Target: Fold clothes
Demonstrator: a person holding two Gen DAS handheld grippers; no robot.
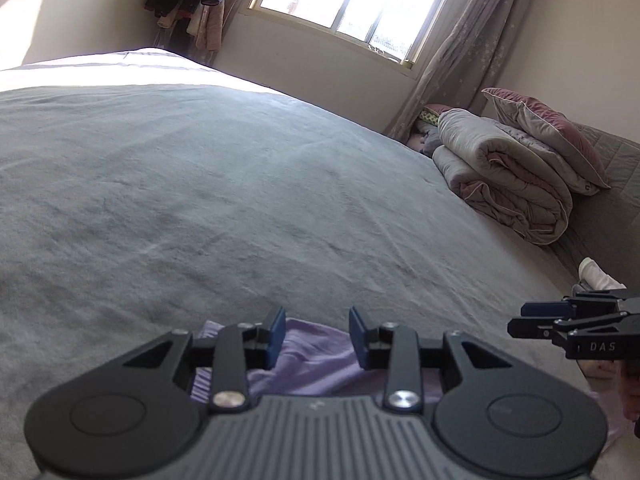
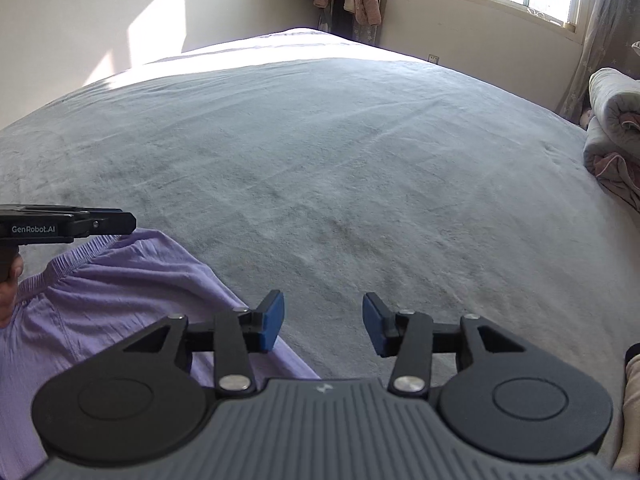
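A lilac garment [image 2: 120,280] with an elastic waistband lies on the grey bed cover at the near edge. In the left wrist view the same lilac cloth [image 1: 316,360] shows under and between the fingers of my left gripper [image 1: 317,336], which stands open just above it. My right gripper [image 2: 323,322] is open over bare bed cover, its left pad at the garment's right edge. The left gripper [image 2: 80,222] appears from the side above the waistband, a hand behind it. The right gripper [image 1: 560,320] shows at the far right of the left wrist view.
The wide grey bed cover [image 2: 340,160] stretches ahead. A rolled quilt [image 1: 500,176] and a pillow [image 1: 548,136] are stacked at the right by the curtain [image 1: 460,48]. Clothes hang in the far corner [image 1: 192,4]. A white cloth [image 1: 596,276] lies near the right gripper.
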